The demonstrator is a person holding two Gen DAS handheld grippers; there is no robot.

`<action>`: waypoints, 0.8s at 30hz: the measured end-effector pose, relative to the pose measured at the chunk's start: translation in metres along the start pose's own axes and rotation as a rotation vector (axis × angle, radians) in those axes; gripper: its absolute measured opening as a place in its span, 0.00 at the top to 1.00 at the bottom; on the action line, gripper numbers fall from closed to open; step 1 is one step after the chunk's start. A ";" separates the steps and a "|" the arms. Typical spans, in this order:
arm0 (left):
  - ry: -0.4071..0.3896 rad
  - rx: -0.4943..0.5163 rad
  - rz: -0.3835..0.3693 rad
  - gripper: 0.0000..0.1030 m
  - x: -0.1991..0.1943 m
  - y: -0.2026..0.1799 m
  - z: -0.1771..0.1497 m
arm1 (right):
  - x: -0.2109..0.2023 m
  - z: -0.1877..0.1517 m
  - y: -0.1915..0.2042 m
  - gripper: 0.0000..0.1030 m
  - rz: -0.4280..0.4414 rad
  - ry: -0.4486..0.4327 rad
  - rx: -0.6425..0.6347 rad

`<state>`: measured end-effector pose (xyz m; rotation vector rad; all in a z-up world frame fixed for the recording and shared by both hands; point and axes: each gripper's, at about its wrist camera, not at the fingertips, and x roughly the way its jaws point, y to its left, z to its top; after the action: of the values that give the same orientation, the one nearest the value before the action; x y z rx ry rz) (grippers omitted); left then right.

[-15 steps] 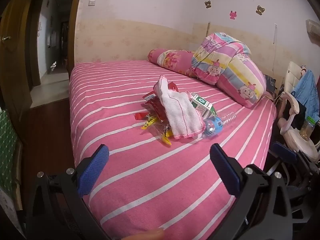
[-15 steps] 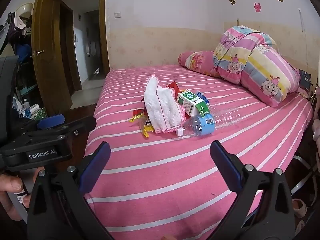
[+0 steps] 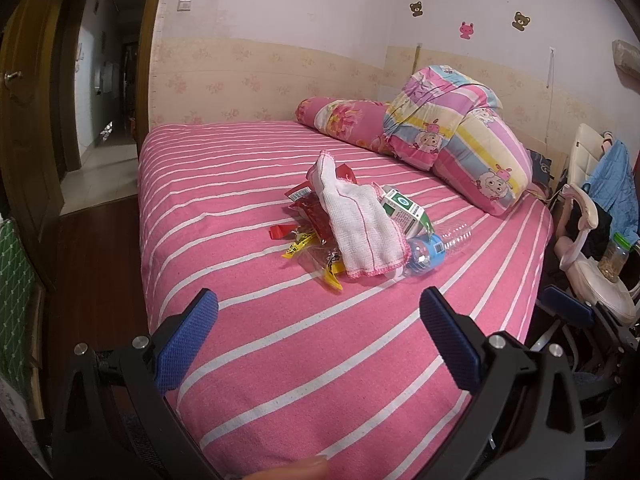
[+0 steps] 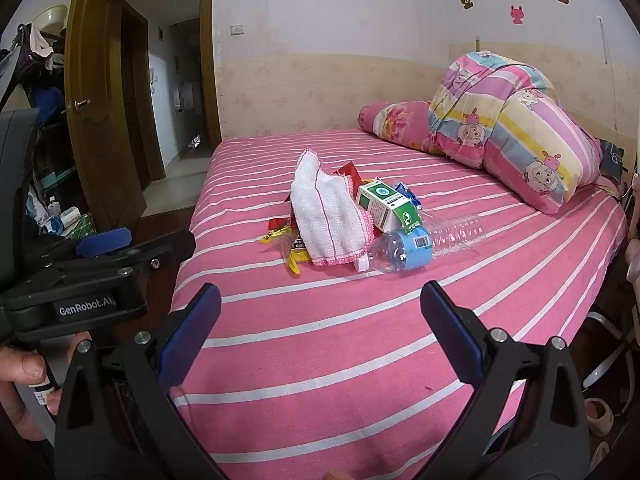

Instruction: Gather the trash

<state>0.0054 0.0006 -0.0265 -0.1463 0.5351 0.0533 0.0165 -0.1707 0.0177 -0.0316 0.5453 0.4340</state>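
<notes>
Left gripper [image 3: 318, 308] and right gripper [image 4: 320, 304], jaws wide, empty.

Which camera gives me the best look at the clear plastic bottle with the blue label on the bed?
The right wrist view. There the plastic bottle lies in full sight, white cap to ribbed end, in front of the green carton. In the left wrist view the white cloth hides its cap end, leaving the blue label and the ribbed end.

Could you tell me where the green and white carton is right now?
In both wrist views the carton lies mid-bed in the trash pile, right of the white cloth and just behind the clear bottle.
</notes>
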 end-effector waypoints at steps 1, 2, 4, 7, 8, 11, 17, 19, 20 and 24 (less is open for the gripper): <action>-0.001 -0.001 -0.001 0.05 0.000 0.000 0.000 | 0.000 0.000 0.001 0.05 -0.001 0.000 0.000; -0.002 -0.002 -0.002 0.05 0.000 0.000 0.000 | 0.000 0.000 0.001 0.05 -0.001 0.001 0.001; -0.001 0.001 0.000 0.05 0.000 0.000 0.000 | 0.000 -0.001 -0.002 0.05 0.003 0.000 -0.003; -0.002 0.001 0.000 0.05 0.000 0.000 0.000 | -0.001 0.000 -0.001 0.05 0.002 0.000 -0.003; -0.002 0.000 0.000 0.05 0.000 0.000 0.000 | -0.001 0.000 -0.002 0.05 0.002 0.000 -0.002; 0.000 -0.001 0.001 0.05 0.000 0.000 -0.001 | -0.002 0.000 -0.001 0.05 0.002 0.000 0.000; -0.001 0.000 0.000 0.05 0.000 0.001 0.000 | 0.001 -0.001 -0.003 0.05 0.001 0.005 -0.004; 0.000 0.000 -0.001 0.05 0.000 0.001 0.000 | 0.000 -0.001 -0.003 0.05 0.003 0.005 -0.003; 0.000 -0.001 -0.002 0.05 0.000 0.001 0.000 | 0.000 -0.001 -0.003 0.05 0.003 0.005 -0.003; 0.000 0.002 -0.002 0.05 0.000 0.001 -0.001 | 0.001 -0.001 -0.003 0.05 0.003 0.007 -0.004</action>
<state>0.0048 0.0010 -0.0275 -0.1447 0.5345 0.0511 0.0176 -0.1728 0.0165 -0.0360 0.5511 0.4377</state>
